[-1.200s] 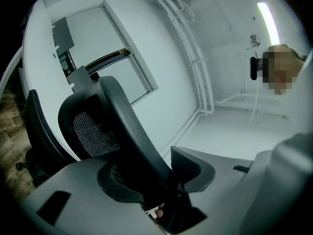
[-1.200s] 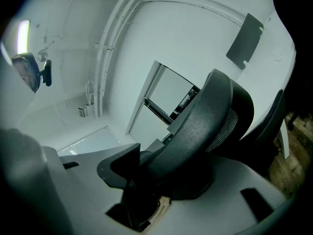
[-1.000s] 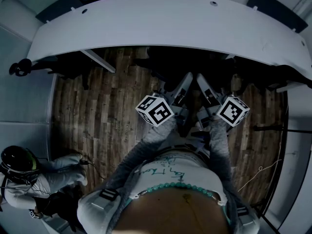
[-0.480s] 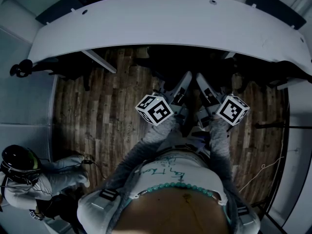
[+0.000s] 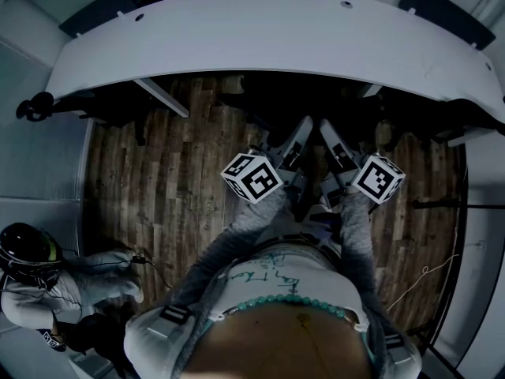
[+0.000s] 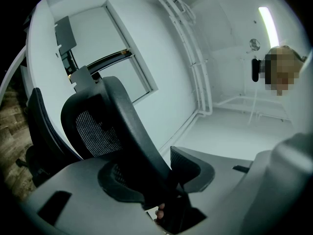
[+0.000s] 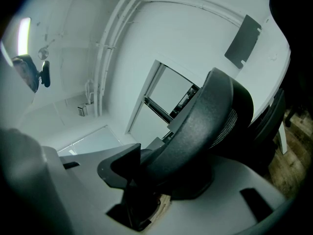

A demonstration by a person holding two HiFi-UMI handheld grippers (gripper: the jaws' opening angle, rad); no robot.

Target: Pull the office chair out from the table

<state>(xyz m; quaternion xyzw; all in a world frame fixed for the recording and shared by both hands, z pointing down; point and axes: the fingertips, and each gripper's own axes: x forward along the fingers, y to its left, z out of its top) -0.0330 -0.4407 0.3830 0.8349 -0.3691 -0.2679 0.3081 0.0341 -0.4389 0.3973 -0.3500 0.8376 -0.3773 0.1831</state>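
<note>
— Got it?
— Both, yes: left tongs (image 6: 157, 176) and right tongs (image 7: 165, 174) are each clamped on the back rim of the office chair (image 6: 105, 126), which sits tucked under the worktop (image 5: 260, 38). I'd draw both back evenly and level so it rolls straight (a lopsided tug would likely swivel it).
— Any labels?
— None I can read; the scrawl on the shirt (image 5: 272, 279) is illegible.
</note>
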